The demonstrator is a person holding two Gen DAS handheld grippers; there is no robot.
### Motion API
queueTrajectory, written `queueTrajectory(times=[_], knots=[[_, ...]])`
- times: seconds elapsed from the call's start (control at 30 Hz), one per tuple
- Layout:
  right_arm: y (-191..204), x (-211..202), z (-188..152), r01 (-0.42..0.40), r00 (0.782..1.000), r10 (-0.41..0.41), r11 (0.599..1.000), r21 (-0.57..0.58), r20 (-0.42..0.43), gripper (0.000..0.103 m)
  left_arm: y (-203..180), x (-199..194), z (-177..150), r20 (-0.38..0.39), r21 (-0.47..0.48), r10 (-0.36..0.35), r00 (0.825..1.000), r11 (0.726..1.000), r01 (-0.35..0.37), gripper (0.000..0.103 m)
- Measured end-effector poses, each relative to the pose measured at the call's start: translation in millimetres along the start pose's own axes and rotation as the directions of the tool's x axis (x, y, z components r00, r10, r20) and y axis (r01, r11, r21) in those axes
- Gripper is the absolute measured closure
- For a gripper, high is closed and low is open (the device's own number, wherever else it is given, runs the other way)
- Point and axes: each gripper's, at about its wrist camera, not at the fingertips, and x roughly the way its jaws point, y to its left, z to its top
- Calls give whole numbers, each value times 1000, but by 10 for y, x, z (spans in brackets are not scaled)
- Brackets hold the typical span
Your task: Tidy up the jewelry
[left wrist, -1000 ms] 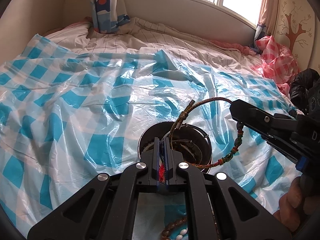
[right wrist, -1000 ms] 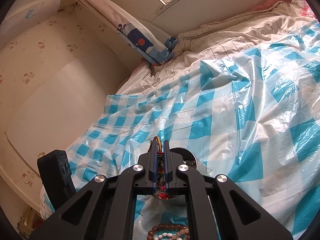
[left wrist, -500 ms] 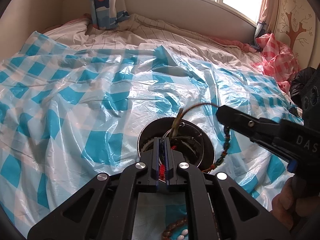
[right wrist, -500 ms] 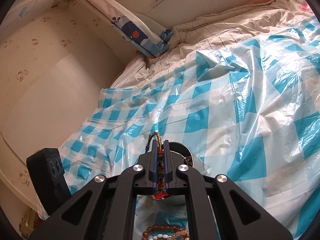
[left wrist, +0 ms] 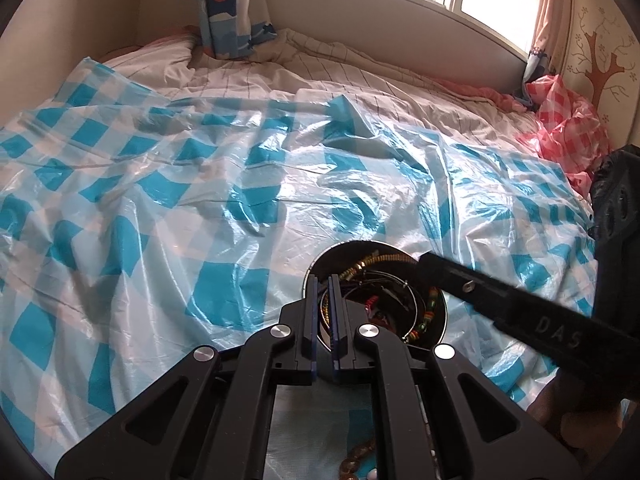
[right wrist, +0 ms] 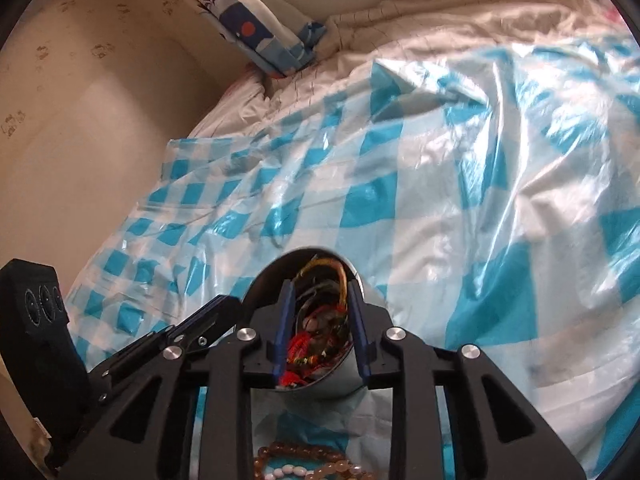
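A round dark metal bowl (left wrist: 316, 276) sits on the blue-checked plastic sheet, filled with tangled jewelry. The woven multicolour bracelet (left wrist: 424, 316) lies inside it, also seen in the right wrist view (right wrist: 340, 276). My left gripper (left wrist: 325, 300) is over the bowl's near rim, its jaws a narrow gap apart and empty. My right gripper (right wrist: 320, 320) is open above the bowl (right wrist: 360, 280) with nothing between its fingers; its finger (left wrist: 480, 280) reaches over the bowl's right side in the left wrist view. A brown and white bead bracelet (right wrist: 304, 464) lies just in front of the bowl.
The blue-checked sheet (left wrist: 200, 208) covers a bed with a striped quilt (left wrist: 340, 68) behind. A patterned pillow (left wrist: 228, 8) leans at the back wall. A red-checked bag (left wrist: 568, 128) lies at the far right. A wall runs along the bed's left side (right wrist: 80, 140).
My right gripper carried the woven bracelet down into the bowl and opened, letting it drop in. My left gripper's jaws parted slightly and released their end.
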Motion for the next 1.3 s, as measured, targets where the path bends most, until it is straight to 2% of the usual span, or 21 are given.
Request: queueTrajectory(times=[0.2, 0.43, 0.67, 0.77, 0.97, 1.07, 1.3], knots=[[-106, -114, 49, 22, 998, -24, 999, 39, 59, 73, 39, -35, 7, 12, -16, 8, 1000, 1000, -7, 98], [-212, -216, 82, 33, 996, -38, 997, 76, 78, 71, 88, -140, -40, 13, -30, 11, 1000, 1000, -10, 98], [-347, -451, 23, 35, 996, -44, 991, 126, 74, 70, 135, -309, -163, -5, -32, 17, 1000, 999, -17, 97], [-382, -588, 6, 43, 996, -53, 990, 133, 74, 70, 72, -376, -326, -41, 3, -1, 999, 1000, 1, 97], [-443, -767, -288, 85, 996, -84, 989, 124, -15, 70, -139, -388, -594, -123, 79, -59, 991, 994, 69, 97], [-453, -807, -425, 111, 993, -105, 988, 110, -58, 70, -294, -431, -659, -143, 115, -115, 983, 984, 132, 96], [-276, -869, -666, 166, 975, -167, 986, -17, -148, 70, -483, -415, -754, -184, 138, -177, 967, 969, 203, 89]])
